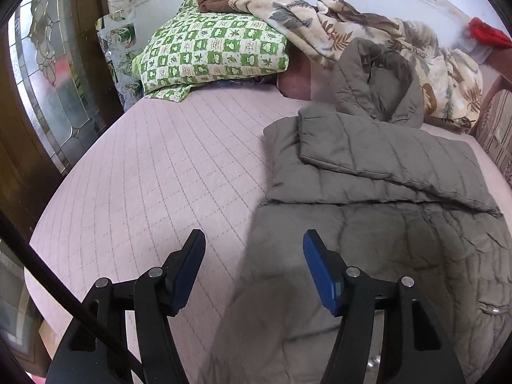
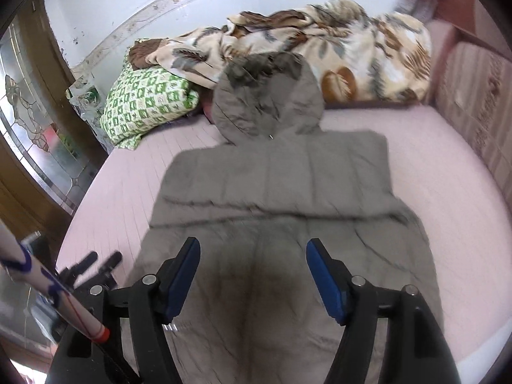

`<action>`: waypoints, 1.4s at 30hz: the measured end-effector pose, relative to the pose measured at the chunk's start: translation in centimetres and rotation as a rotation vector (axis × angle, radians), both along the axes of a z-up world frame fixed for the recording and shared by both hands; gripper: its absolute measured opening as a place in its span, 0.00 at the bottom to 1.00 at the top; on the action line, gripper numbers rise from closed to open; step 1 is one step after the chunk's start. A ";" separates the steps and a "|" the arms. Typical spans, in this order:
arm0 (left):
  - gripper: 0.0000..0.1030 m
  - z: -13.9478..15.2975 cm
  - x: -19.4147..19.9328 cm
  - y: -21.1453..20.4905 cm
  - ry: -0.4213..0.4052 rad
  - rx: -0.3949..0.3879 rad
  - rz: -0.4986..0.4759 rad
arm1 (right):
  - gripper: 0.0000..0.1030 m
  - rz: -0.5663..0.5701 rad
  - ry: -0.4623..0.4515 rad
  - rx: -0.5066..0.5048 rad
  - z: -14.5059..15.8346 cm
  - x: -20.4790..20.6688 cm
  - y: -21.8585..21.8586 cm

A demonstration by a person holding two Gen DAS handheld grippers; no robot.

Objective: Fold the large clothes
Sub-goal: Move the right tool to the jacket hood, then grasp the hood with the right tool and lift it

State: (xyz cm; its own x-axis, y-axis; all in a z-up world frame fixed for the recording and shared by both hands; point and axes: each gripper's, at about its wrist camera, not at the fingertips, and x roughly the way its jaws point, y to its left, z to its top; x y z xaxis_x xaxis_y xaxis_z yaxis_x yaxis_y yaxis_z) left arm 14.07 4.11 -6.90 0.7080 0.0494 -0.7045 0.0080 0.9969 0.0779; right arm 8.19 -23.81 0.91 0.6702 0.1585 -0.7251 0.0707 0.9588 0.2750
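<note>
Pink quilted bed (image 1: 153,166) | grey padded jacket (image 2: 272,185) spread flat | left tool (image 1: 254,268), right tool (image 2: 252,275) both released, empty

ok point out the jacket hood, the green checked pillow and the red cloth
jacket hood (image 2: 268,96), right wrist view, middle of the hood
green checked pillow (image 1: 214,51), left wrist view, top face
red cloth (image 1: 488,33), left wrist view, its middle

Bare mattress (image 1: 153,166) left of the jacket (image 2: 275,185); bedding (image 2: 336,48) blocks the back.
</note>
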 end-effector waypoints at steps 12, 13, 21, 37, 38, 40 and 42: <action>0.61 -4.8 4.5 3.6 0.090 -0.010 0.055 | 0.73 -0.012 -0.089 0.015 3.1 12.7 3.3; 0.61 -5.0 4.8 3.8 0.095 -0.010 0.055 | 0.73 -0.009 -0.099 0.027 3.1 13.8 3.1; 0.61 -5.7 6.7 4.3 0.133 -0.046 0.047 | 0.78 -0.143 -0.134 0.003 4.7 28.1 2.3; 0.61 -7.2 8.3 4.2 0.181 -0.067 0.033 | 0.45 -0.370 0.067 -0.059 -1.8 46.9 0.9; 0.61 -7.1 8.2 4.2 0.178 -0.062 0.032 | 0.17 -0.347 0.087 -0.036 -2.3 46.8 0.8; 0.61 -7.0 8.2 4.1 0.177 -0.058 0.033 | 0.13 -0.321 0.115 -0.029 -2.5 46.0 0.7; 0.61 -6.9 8.1 4.3 0.177 -0.068 0.037 | 0.11 -0.285 0.076 -0.060 -1.5 44.0 1.2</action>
State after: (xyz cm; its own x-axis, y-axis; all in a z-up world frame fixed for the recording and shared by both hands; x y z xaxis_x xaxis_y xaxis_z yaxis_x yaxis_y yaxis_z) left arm 22.14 8.44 -13.77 0.5710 0.0214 -0.8207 -0.0210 0.9997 0.0114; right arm 52.23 -22.56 -0.58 0.6249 -0.0727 -0.7773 0.3573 0.9119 0.2019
